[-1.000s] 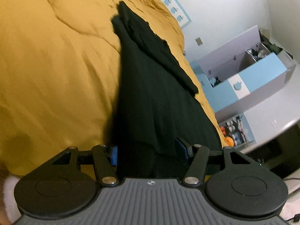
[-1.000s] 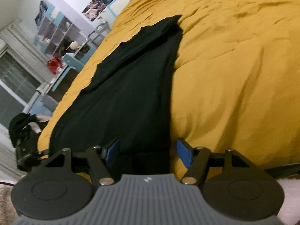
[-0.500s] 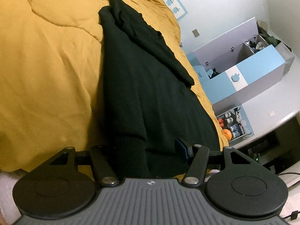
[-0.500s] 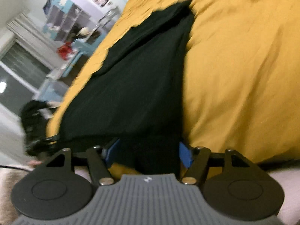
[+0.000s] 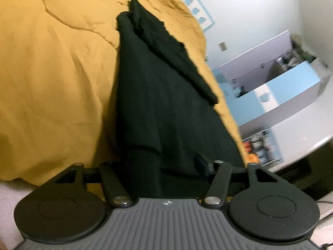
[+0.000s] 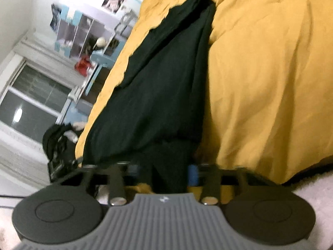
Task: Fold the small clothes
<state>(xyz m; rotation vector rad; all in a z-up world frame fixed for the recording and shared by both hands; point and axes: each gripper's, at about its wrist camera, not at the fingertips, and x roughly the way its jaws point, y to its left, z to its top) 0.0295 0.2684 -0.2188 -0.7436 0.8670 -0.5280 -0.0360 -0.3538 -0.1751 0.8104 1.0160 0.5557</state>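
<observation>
A black garment (image 5: 166,104) lay lengthwise on the yellow bed (image 5: 52,83). The step in hand was gripping its near hem. The left gripper (image 5: 164,164) was closing, jaws half-wide around the ribbed hem; the right gripper (image 6: 164,170) was closing narrow on cloth. Next likely required lifting both corners evenly.

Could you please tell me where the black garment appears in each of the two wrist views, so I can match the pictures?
Left wrist view: the black garment runs up the centre from the closing jaws to the upper middle, with the bed's edge on its right.
Right wrist view: the black garment runs from the closing jaws at bottom centre to the top, slightly left of centre.
Shared landmark: the yellow duvet it lies on.
</observation>
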